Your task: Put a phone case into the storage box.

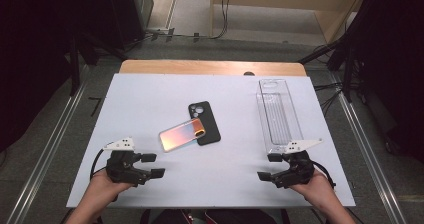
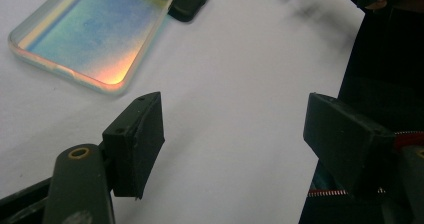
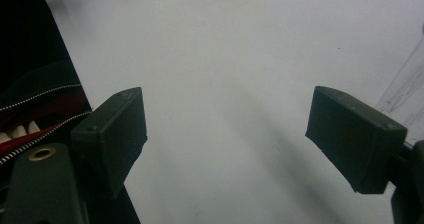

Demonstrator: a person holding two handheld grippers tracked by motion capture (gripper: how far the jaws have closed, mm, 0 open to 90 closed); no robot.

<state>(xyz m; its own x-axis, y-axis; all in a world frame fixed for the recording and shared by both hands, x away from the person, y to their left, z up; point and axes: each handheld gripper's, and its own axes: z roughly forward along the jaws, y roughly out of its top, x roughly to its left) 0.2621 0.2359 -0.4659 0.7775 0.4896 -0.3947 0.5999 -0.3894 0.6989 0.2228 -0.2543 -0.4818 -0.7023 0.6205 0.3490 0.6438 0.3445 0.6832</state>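
An iridescent phone case (image 1: 182, 134) lies flat near the middle of the white table (image 1: 150, 99), its corner overlapping a black phone case (image 1: 205, 123) behind it. The left gripper view has the iridescent case (image 2: 95, 34) at upper left and a corner of the black case (image 2: 192, 1) beyond. My left gripper (image 1: 152, 165) rests at the table's near left, open and empty, jaws pointing right. At the near right my right gripper (image 1: 267, 167) is open and empty, jaws pointing left. The jaws stand wide over bare table in both gripper views (image 2: 235, 139) (image 3: 225, 134).
A clear plastic tray (image 1: 278, 115) lies lengthwise at the right of the table, just beyond my right gripper; its edge shows in the right gripper view (image 3: 405, 89). Dark floor, metal rails and cables surround the table. A zipped dark garment sits past the near edge (image 3: 35, 109).
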